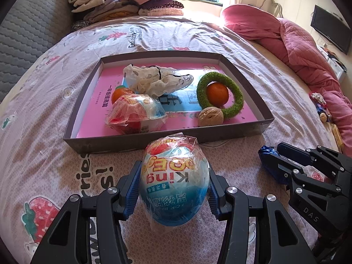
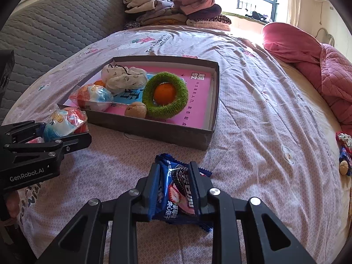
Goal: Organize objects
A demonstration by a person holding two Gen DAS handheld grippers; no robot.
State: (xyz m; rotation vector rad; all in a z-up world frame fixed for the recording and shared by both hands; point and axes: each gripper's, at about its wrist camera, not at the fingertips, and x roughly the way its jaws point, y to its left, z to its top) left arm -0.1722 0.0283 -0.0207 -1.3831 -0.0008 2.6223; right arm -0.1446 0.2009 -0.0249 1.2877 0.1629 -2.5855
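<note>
My left gripper (image 1: 173, 167) is shut on a plastic-wrapped blue, white and red toy egg (image 1: 175, 184), just in front of a shallow grey box (image 1: 136, 142) on the bed. From the right wrist view the same egg (image 2: 63, 125) sits in the left gripper (image 2: 66, 132). My right gripper (image 2: 173, 167) is shut on a blue cookie packet (image 2: 176, 195) lying on the sheet, to the right of the egg. Inside the box lie a second toy egg (image 1: 136, 114), a green ring (image 1: 236, 105) around an orange (image 1: 217, 93), a walnut (image 1: 210, 116), a crumpled white bag (image 1: 154, 81) and another orange (image 1: 120, 94).
A pink book lines the box floor (image 1: 105, 101). Folded clothes (image 1: 123, 0) are piled at the far end of the bed and a pink quilt (image 1: 308, 50) lies along the right side. Small wrapped items (image 2: 344, 154) lie by the right bed edge. A grey padded headboard (image 1: 26, 33) stands on the left.
</note>
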